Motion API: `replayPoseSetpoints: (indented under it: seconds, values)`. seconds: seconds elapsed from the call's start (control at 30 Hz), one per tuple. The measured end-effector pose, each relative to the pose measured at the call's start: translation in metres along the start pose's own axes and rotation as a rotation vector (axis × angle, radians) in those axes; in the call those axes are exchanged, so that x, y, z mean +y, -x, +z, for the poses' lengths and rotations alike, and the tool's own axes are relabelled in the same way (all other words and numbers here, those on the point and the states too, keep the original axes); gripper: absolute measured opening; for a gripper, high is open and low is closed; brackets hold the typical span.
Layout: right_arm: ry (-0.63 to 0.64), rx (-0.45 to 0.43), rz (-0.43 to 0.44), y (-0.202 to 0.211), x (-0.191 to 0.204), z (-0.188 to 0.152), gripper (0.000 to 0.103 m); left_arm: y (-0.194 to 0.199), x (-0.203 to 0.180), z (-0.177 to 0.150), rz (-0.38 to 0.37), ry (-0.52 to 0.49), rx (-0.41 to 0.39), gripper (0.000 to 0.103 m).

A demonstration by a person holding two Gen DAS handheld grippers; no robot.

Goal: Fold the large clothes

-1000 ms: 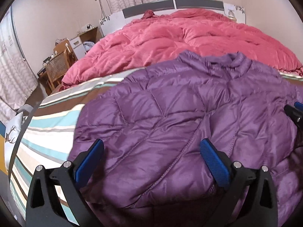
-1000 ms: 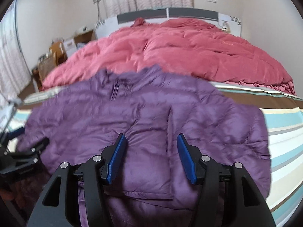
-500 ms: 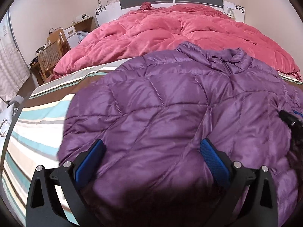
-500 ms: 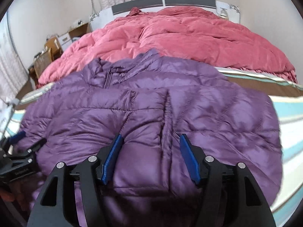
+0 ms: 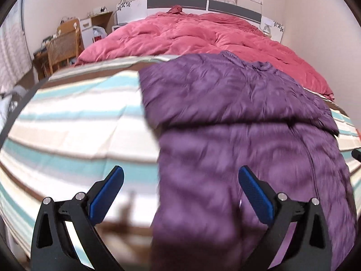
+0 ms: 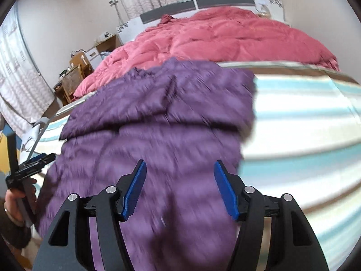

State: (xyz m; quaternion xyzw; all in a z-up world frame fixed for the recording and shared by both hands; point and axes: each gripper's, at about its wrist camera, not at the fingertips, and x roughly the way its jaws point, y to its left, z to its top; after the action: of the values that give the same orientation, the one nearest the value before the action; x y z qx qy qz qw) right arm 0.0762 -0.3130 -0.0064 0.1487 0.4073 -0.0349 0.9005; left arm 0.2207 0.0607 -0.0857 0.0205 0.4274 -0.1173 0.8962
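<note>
My left gripper (image 5: pixel 180 190) hangs over the near edge of the bed (image 5: pixel 74 122), its jaws wide apart and holding nothing; one blue pad sits over the striped sheet (image 5: pixel 67 135), the other over the purple jacket (image 5: pixel 248 122). My right gripper (image 6: pixel 180 185) also has its jaws apart and empty, above the jacket's lower half. The jacket lies flat on the sheet, collar toward the pink quilt (image 5: pixel 203 36) heaped at the head of the bed, its sleeves folded across the chest. A wicker chair (image 5: pixel 64 47) stands by the far left wall. Both views are blurred.
</note>
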Motion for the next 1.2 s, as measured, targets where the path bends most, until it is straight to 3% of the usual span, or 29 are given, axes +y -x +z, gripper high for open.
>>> replayPoseSetpoints:
  seconds: [0.23, 0.5, 0.7, 0.77, 0.83, 0.87, 0.93, 1.03, 1.2]
  values:
    - [-0.094, 0.058, 0.006, 0.029, -0.036, -0.059, 0.062, 0.03, 0.028, -0.057, -0.052, 0.012, -0.006, 0.101]
    - [-0.141, 0.092, 0.05, 0.044, -0.043, -0.106, 0.062, 0.047, 0.025, -0.09, -0.121, -0.011, 0.013, 0.097]
    - [-0.154, 0.113, 0.151, 0.056, -0.04, -0.127, 0.062, 0.055, 0.013, -0.113, -0.186, -0.033, 0.075, 0.074]
    - [-0.169, 0.119, 0.193, 0.06, -0.04, -0.134, 0.06, 0.062, 0.009, -0.122, -0.176, -0.049, 0.073, 0.073]
    - [-0.19, 0.129, 0.239, 0.06, -0.039, -0.14, 0.043, 0.067, 0.005, -0.127, -0.184, -0.061, 0.082, 0.059]
    - [-0.198, 0.133, 0.252, 0.058, -0.04, -0.142, 0.039, 0.068, 0.005, -0.128, -0.19, -0.064, 0.087, 0.055]
    - [-0.214, 0.138, 0.273, 0.056, -0.041, -0.143, 0.024, 0.07, 0.003, -0.128, -0.214, -0.066, 0.101, 0.033]
    - [-0.25, 0.142, 0.304, 0.055, -0.045, -0.144, 0.013, 0.075, 0.001, -0.128, -0.237, -0.066, 0.1, 0.014]
    - [-0.236, 0.097, 0.326, 0.071, -0.047, -0.139, 0.008, 0.1, 0.0, -0.13, -0.252, -0.085, 0.047, 0.008]
